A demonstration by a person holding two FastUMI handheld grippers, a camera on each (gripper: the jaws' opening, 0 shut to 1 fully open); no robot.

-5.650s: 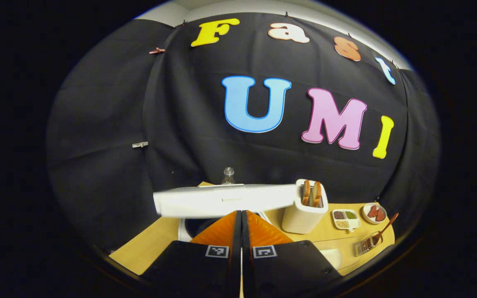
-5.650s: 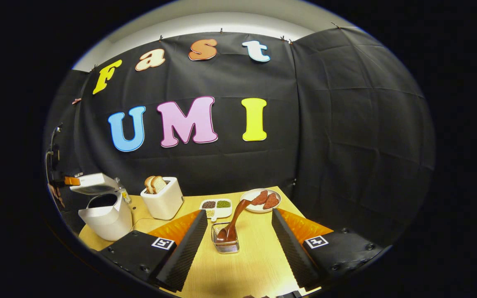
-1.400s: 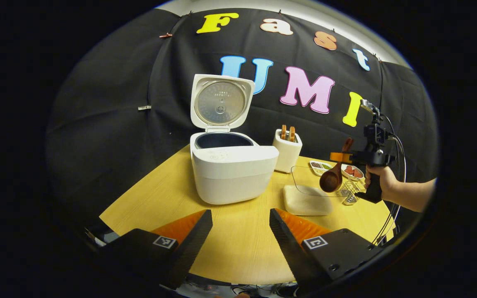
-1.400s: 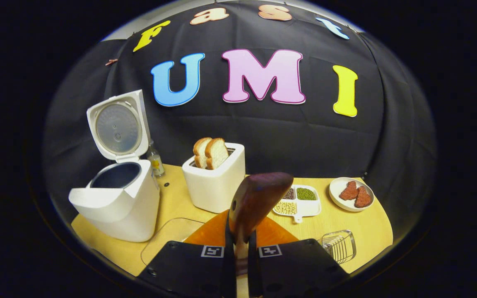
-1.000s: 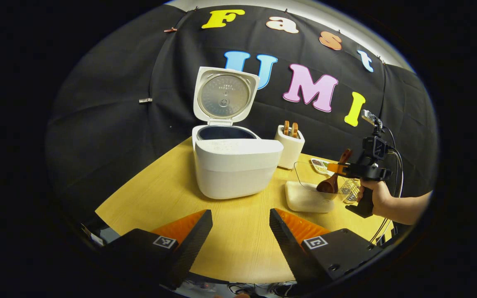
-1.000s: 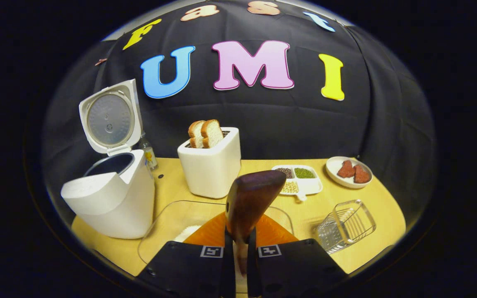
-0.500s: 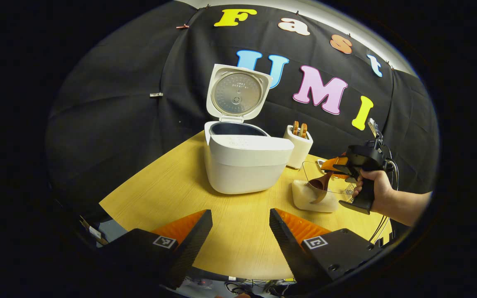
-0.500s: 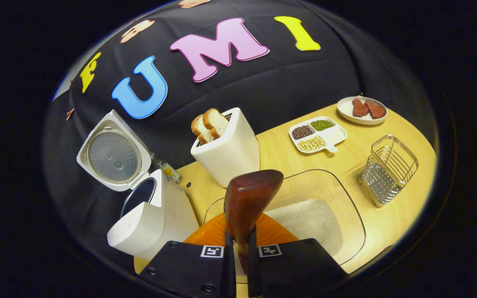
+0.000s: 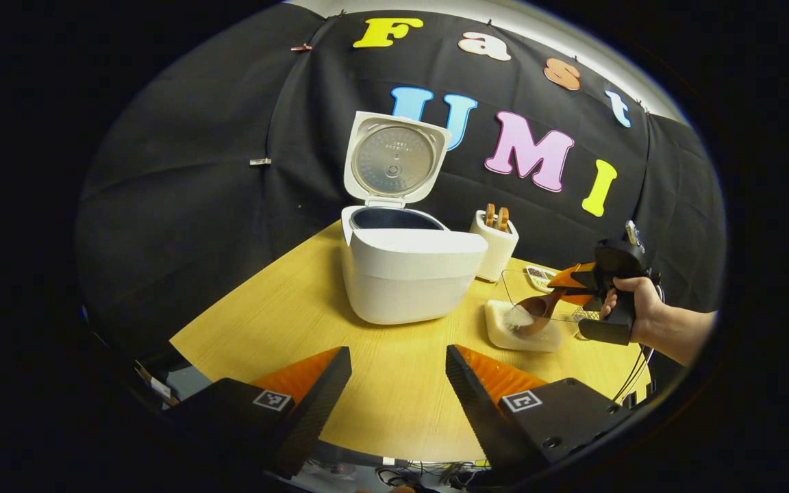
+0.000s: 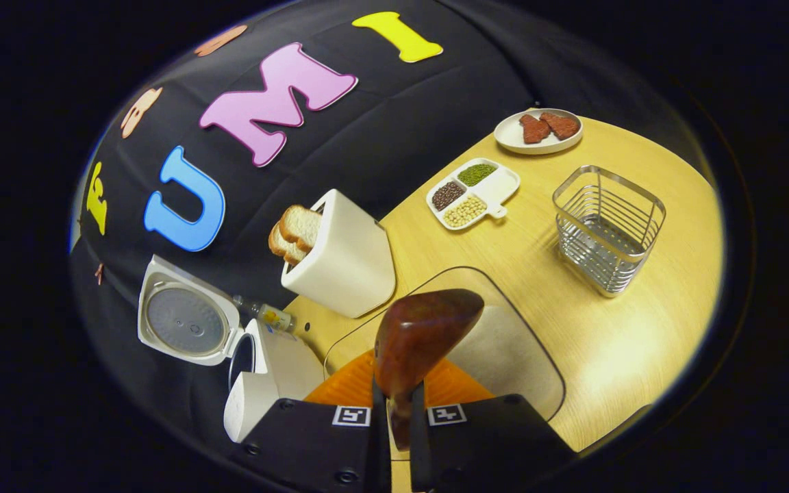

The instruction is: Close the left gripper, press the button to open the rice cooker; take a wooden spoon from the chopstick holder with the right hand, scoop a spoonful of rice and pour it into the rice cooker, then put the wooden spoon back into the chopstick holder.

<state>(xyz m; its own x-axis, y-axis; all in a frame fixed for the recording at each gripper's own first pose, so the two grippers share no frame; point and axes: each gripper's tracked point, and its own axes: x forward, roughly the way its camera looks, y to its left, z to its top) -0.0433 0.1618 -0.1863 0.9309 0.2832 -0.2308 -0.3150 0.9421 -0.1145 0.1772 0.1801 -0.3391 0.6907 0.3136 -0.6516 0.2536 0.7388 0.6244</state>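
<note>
Left gripper view looks across the pale wooden table (image 9: 285,308), with the left gripper (image 9: 398,383) at the near edge, its two fingers spread well apart and nothing between them. At the middle of the table stands the white rice cooker (image 9: 408,274), its round-lined lid raised upright and the dark inner pot exposed. Just right of it sits the clear glass dish of white rice (image 9: 524,329). Over that dish a person's hand (image 9: 631,308) holds the right gripper (image 9: 576,277), which clamps the handle of the dark brown wooden spoon (image 9: 537,308); the spoon's bowl dips into the dish and carries a little rice.

Right gripper view looks steeply down, its fingers pressed together on the spoon handle (image 10: 415,349), with the dish rim curving just beyond. To the far left the cooker (image 10: 257,383) appears tilted, lid open. A white toaster with two bread slices (image 10: 340,260) stands behind the dish. To the right stands the wire-mesh metal chopstick holder (image 10: 607,229), apart from the dish.
</note>
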